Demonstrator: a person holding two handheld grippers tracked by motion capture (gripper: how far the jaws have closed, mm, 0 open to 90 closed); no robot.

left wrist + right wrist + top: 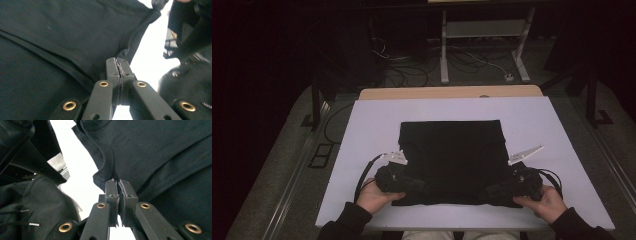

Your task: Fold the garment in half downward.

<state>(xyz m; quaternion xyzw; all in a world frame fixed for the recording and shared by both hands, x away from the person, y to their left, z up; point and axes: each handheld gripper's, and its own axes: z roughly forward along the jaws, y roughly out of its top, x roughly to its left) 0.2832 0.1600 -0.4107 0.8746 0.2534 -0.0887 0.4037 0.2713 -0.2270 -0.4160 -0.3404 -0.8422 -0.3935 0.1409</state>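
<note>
A white board [362,150] covers the table top, with a strip of bare wooden table [447,92] showing along its far edge. On the board lies a black garment [452,150], folded into a rough square and sitting at the middle of the board, slightly toward the person's side. All places below are given from this garment.

At its near left corner is the left gripper [414,186], held in the person's left hand [374,197], whose dark sleeve [344,222] comes in from the bottom of the high view. In the left gripper view its jaws are pressed together on a pinch of the cloth's edge [122,53], with white board visible just beyond that edge.

At the garment's near right corner is the right gripper [492,192], held in the right hand [546,204]. In the right gripper view its jaws are likewise closed tight on a hemmed corner [105,178] of the cloth (the stitched hem curls up just above the jaw tips).

A grey three-cornered plate [394,157] stands beside the garment's left edge, and a second plate [524,154] beside its right edge. Behind the garment, past the table, cables [412,70] and a white stand [484,35] sit on the dark floor.
</note>
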